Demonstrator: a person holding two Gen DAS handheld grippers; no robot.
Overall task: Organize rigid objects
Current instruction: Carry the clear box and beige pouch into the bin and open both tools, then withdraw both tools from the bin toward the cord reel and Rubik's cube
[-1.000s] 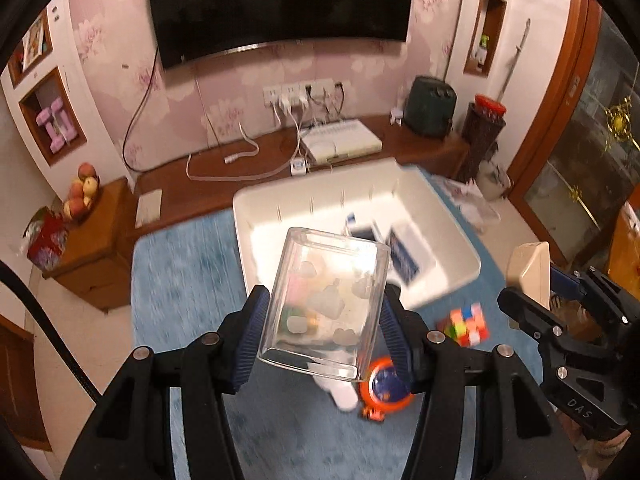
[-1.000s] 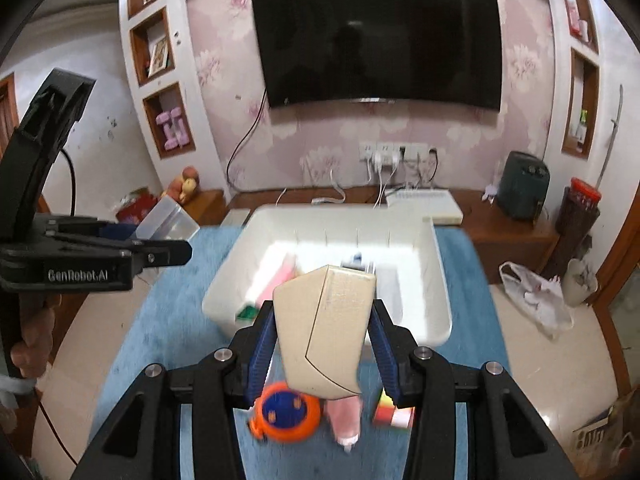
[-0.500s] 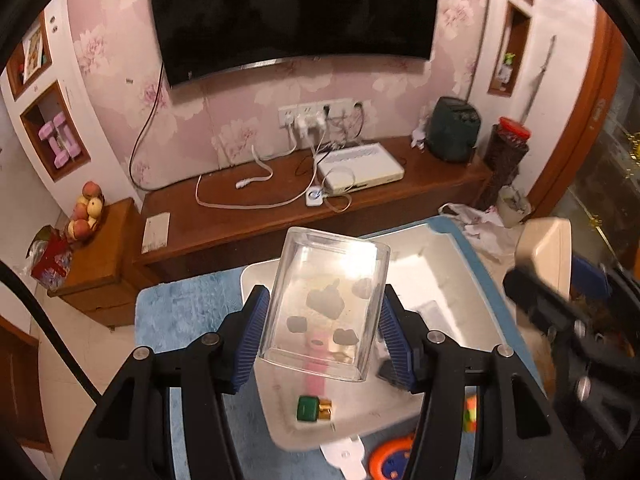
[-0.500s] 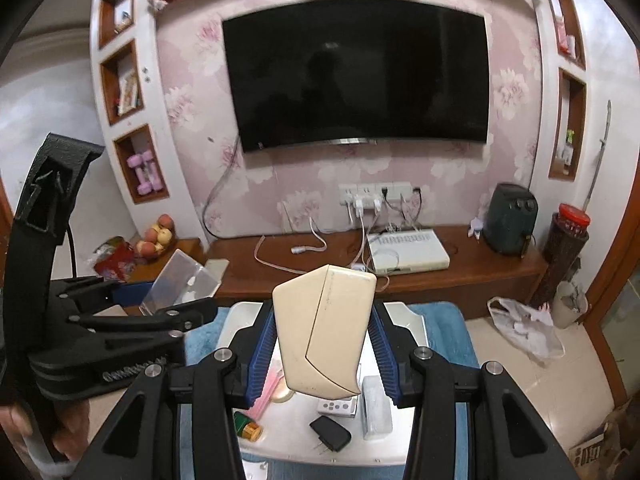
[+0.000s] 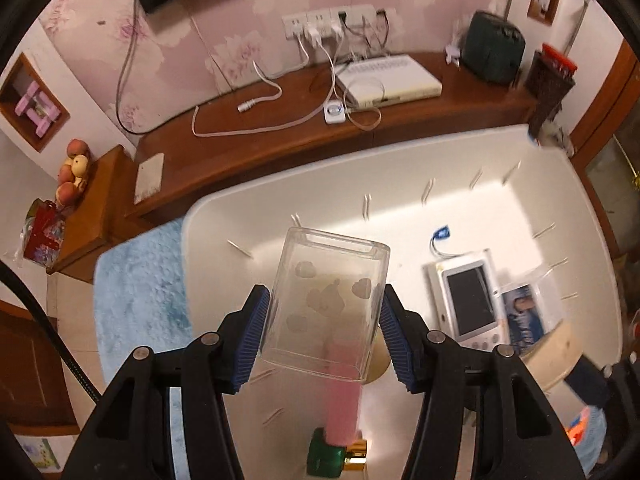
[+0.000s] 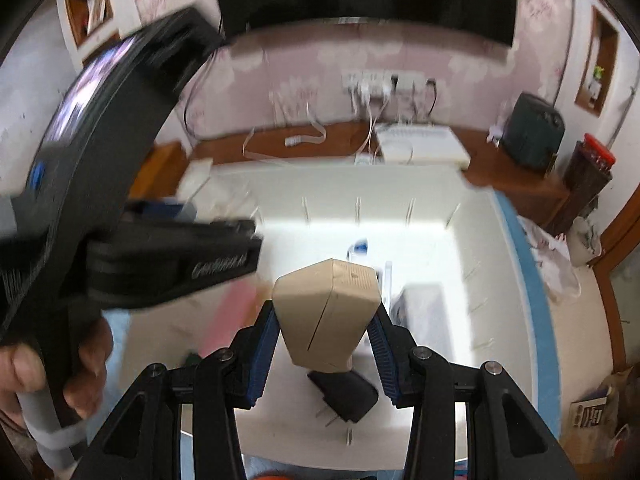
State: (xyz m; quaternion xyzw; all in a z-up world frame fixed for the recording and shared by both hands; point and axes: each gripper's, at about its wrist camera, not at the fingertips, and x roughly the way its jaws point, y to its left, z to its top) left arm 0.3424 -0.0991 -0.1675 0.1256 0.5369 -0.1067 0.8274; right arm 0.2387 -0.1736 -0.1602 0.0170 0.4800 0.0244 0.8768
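Left gripper (image 5: 324, 330) pinches a clear box (image 5: 326, 306) above the white bin (image 5: 572, 208); right gripper (image 6: 324, 338) pinches a beige block (image 6: 328, 312). Both look light, stiff, probably slick, so side-wall holds suit.

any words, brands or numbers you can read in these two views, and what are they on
"GenRobot.AI": embossed on the side of the left gripper as the right wrist view shows it, smeared by motion, so the reading is partly a guess.
Booklet on the floor at lower right: print too small to read.
White handheld device in the white bin: nothing legible.
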